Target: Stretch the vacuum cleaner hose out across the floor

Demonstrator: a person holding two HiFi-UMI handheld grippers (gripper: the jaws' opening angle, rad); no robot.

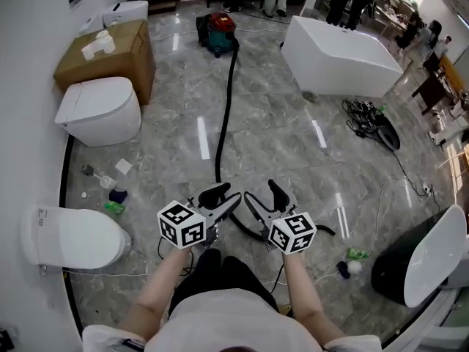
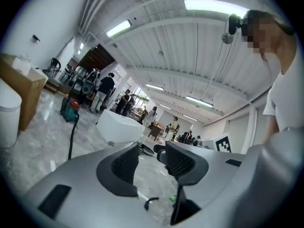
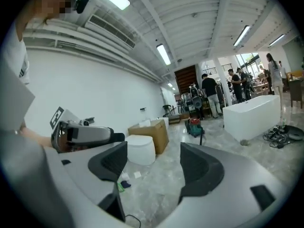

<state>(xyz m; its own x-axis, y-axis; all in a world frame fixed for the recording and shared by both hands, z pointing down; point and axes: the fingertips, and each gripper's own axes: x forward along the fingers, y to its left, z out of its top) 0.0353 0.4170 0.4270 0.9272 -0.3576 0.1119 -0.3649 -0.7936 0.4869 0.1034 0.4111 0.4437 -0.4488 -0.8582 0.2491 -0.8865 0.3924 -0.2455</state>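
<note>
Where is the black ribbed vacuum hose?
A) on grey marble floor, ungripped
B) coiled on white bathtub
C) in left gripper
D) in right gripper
A: the black ribbed vacuum hose lies on the grey marble floor; left gripper and right gripper both open, empty.
</note>
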